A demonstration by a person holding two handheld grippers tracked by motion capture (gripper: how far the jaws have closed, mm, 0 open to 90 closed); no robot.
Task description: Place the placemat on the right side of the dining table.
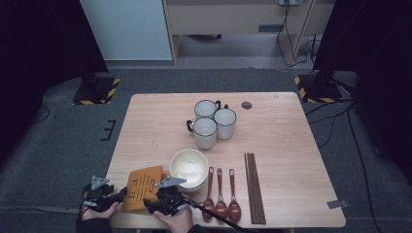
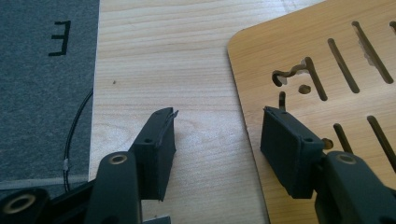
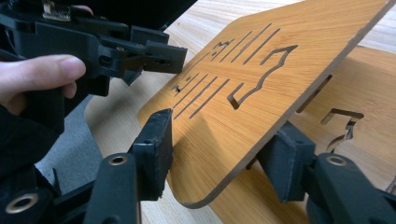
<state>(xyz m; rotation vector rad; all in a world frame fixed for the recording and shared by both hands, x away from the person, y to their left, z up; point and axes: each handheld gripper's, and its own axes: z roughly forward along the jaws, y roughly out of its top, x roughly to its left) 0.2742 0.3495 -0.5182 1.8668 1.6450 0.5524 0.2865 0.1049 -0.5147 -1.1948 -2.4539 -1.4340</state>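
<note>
The jaws of the right gripper (image 3: 215, 158) pinch the near edge of the tilted bamboo board (image 3: 261, 88), lifting it off a second board (image 3: 369, 88) on the counter (image 2: 187, 51), while the left gripper (image 2: 217, 140), half open, straddles an edge at its 9 o'clock side.

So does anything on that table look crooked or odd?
Yes: the top wooden mat is tilted, one edge lifted off the mat beneath, between the right gripper's jaws. The cups, spoons and chopsticks sit neatly.

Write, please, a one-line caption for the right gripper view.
Right gripper jaws straddle the raised edge of the top bamboo mat, above a second mat.
</note>
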